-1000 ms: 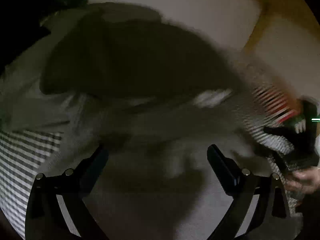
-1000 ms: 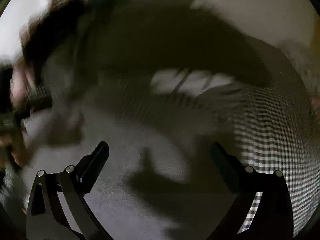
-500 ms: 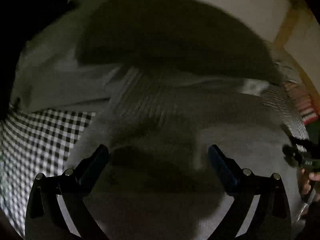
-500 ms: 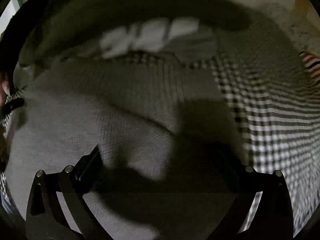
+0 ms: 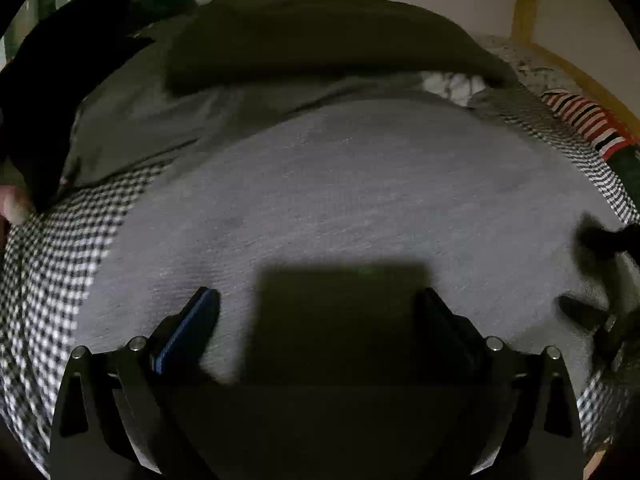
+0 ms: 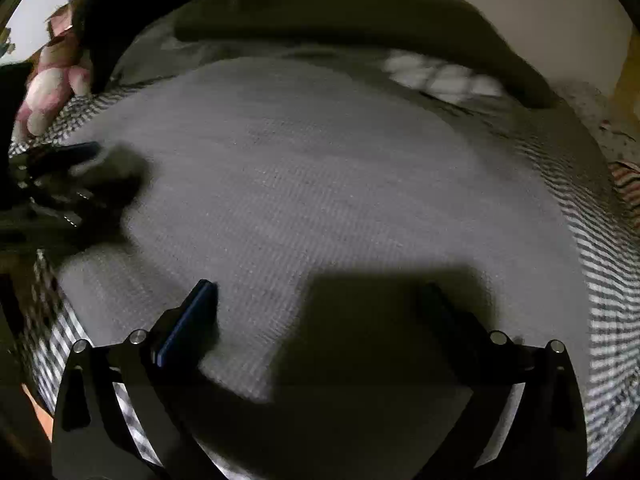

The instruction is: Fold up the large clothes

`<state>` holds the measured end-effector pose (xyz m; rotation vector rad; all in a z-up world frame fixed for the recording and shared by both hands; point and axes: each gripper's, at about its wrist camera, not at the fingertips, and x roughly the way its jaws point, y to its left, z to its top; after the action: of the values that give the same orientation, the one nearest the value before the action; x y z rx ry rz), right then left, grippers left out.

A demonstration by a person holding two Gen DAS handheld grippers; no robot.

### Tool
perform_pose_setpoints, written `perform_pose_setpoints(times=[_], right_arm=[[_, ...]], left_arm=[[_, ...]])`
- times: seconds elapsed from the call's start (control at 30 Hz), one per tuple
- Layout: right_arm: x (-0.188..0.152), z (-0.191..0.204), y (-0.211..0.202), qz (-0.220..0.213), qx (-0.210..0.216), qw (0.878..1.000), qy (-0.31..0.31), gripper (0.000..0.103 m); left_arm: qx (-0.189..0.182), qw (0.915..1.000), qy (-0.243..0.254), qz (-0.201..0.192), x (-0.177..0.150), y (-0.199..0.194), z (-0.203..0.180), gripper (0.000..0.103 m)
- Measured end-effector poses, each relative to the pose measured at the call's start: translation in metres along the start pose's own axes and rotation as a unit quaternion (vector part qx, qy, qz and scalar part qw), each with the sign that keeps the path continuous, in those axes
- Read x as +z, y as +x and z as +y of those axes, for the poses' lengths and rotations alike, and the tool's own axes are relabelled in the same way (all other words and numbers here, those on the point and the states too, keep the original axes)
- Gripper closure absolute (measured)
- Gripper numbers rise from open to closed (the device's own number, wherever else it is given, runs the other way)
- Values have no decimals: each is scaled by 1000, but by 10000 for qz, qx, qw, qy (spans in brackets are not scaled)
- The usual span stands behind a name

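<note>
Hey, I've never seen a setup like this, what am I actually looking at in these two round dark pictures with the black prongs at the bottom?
There is no robot here: a person holds a two-finger gripper in each hand, and each gripper carries a fisheye camera looking forward along its fingers. That explains the round, bulging pictures.

One picture comes from the left gripper, the other from the right gripper. The black prongs are their fingers, spread open, holding nothing.

Both look down on a grey knitted garment spread flat over a black-and-white checked cloth. Behind it lies a dark olive folded fabric, and a red-and-white striped item sits off to the right.

Each camera also catches the other gripper at the picture's edge, and the person's hand shows in the right view.
</note>
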<state>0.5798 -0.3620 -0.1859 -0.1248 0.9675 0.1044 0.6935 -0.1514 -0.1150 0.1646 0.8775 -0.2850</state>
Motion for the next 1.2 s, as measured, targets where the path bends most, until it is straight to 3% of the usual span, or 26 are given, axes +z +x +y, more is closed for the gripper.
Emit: perform_pose_setpoints(times=[0.1, 0.17, 0.2, 0.23, 0.27, 0.33, 0.4, 0.5, 0.57, 0.63, 0.7, 0.77, 0.8, 0.93, 1.2], right_arm=[[-8, -36, -8, 77, -220, 9994, 248, 4], [-22, -65, -17, 79, 34, 9986, 524, 4], [-28, -73, -22, 94, -119, 9983, 560, 4], [-33, -80, -26, 146, -761, 9958, 495, 4], [-38, -86, -30, 77, -850, 9950, 526, 4], [-51, -117, -33, 192, -465, 9921, 1149, 3], [-59, -125, -38, 166, -469, 9909, 1252, 3], [-56, -109, -56, -78, -760, 9888, 1282, 3], [-49, -98, -72, -439, -832, 9863, 1354, 3], [-33, -69, -74, -677, -310, 9892, 1262, 3], [-16, -22, -57, -586, -116, 9958, 688, 3], [-17, 11, -30, -209, -223, 9994, 169, 4], [-21, 14, -23, -137, -268, 9995, 121, 4], [-47, -16, -26, -229, 179, 9985, 468, 4], [-64, -31, -42, -193, 200, 9984, 485, 4]], left_arm=[[189, 9998, -63, 60, -12, -14, 22, 5], [536, 9983, -228, 44, -13, -18, 37, 5], [440, 9980, -449, 88, -16, -19, 52, 5], [390, 9976, -559, 123, -18, -18, 58, 5], [305, 9972, -667, 156, -20, -19, 66, 5], [257, 9970, -717, 159, -23, -23, 69, 5], [336, 9968, -709, 143, -23, -31, 72, 5], [417, 9936, -1024, -229, -28, -69, 65, 5], [-138, 9923, -1075, -606, -35, -92, 45, 5], [-535, 9912, -912, -798, -30, -93, 13, 5], [-377, 9955, -505, -711, -30, -81, -16, 5], [-43, 9993, -301, -238, -38, -54, -30, 5], [-131, 9990, -406, -119, -45, -47, -26, 5], [-316, 9987, -301, -269, -58, -54, -15, 5], [-297, 9989, -263, -267, -65, -55, -18, 5]])
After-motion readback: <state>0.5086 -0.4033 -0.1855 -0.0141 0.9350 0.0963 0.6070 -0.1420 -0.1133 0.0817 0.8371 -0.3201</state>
